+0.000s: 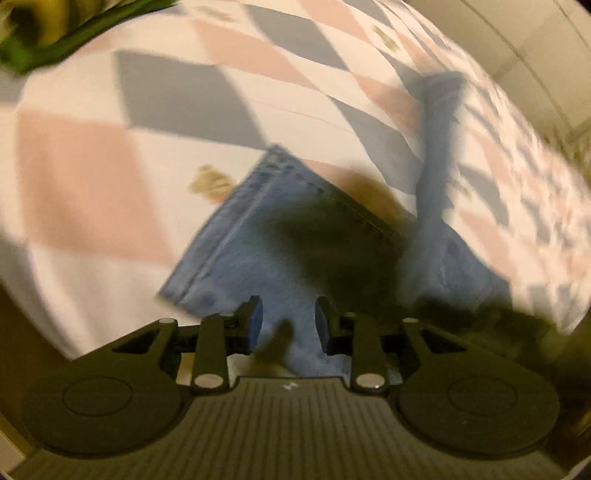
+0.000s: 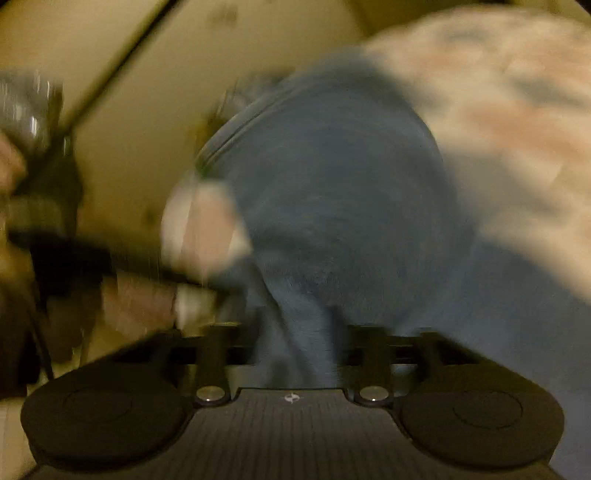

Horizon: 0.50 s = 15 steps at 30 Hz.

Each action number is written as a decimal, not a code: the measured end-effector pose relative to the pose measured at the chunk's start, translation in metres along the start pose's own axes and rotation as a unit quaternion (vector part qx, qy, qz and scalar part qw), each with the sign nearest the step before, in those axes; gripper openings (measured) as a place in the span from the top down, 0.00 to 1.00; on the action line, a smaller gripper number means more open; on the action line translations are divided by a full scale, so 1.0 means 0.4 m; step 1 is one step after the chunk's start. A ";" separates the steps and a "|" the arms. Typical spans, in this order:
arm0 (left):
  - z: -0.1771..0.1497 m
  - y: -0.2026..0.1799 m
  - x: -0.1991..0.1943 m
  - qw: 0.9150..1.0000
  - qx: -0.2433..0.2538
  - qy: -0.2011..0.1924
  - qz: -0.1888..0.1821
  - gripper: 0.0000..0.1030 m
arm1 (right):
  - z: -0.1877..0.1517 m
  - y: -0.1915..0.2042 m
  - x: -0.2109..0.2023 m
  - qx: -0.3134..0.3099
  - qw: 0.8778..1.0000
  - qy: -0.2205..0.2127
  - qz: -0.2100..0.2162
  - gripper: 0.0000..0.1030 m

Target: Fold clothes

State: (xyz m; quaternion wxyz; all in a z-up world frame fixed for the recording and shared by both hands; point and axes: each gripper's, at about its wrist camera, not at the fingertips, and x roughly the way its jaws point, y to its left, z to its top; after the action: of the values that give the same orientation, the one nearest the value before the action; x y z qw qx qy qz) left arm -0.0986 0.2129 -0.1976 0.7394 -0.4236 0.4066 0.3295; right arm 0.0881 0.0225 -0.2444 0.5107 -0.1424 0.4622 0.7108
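Observation:
A pair of blue jeans (image 1: pixel 258 236) lies on the bed, with one leg (image 1: pixel 437 147) stretching away to the upper right. My left gripper (image 1: pixel 288 319) is low over the near edge of the jeans. Its blue pads (image 1: pixel 255 317) are closed on a fold of denim that runs back between them. The right wrist view is heavily blurred. In it the jeans (image 2: pixel 332 192) fill the middle, and a bunch of denim passes between the fingers of my right gripper (image 2: pixel 295 343), which is shut on it.
The bed sheet (image 1: pixel 147 110) has pink, grey and white diamonds. A green and yellow cloth (image 1: pixel 40 33) lies at the far left corner. Pale floor and wall (image 1: pixel 535 55) show past the bed's right edge. A blurred hand with the other tool (image 2: pixel 44 229) is at the left.

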 end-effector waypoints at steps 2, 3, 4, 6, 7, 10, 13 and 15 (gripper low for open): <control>-0.016 0.033 -0.014 1.000 -0.022 0.001 -0.013 0.73 | -0.044 0.018 0.014 0.012 1.000 0.020 -0.005 0.42; -0.024 0.042 -0.012 0.999 -0.032 -0.001 -0.021 0.69 | -0.061 0.017 0.008 0.024 0.999 0.023 -0.010 0.42; -0.031 0.052 -0.006 0.999 -0.044 -0.003 -0.031 0.67 | -0.078 0.013 -0.004 0.038 0.999 0.022 -0.014 0.41; -0.045 0.071 0.005 0.996 -0.071 -0.007 -0.050 0.67 | -0.103 0.002 -0.034 0.059 0.998 0.021 -0.019 0.41; -0.050 0.082 0.009 0.994 -0.090 -0.008 -0.058 0.67 | -0.116 -0.005 -0.052 0.067 0.997 0.020 -0.023 0.42; -0.055 0.110 0.014 0.986 -0.140 -0.018 -0.086 0.64 | -0.149 -0.038 -0.114 0.094 0.994 0.019 -0.051 0.41; -0.040 0.118 0.029 0.984 -0.157 -0.015 -0.086 0.65 | -0.168 -0.075 -0.161 0.126 0.989 0.007 -0.083 0.41; -0.029 0.107 0.024 0.985 -0.145 -0.017 -0.086 0.65 | -0.180 -0.089 -0.195 0.148 0.984 -0.007 -0.101 0.41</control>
State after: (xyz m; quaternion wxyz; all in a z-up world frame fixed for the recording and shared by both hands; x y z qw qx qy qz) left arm -0.1337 0.2219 -0.2250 0.7022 -0.5544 0.3038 0.3275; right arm 0.1332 -0.0799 -0.2483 0.5986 -0.1059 0.5420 0.5803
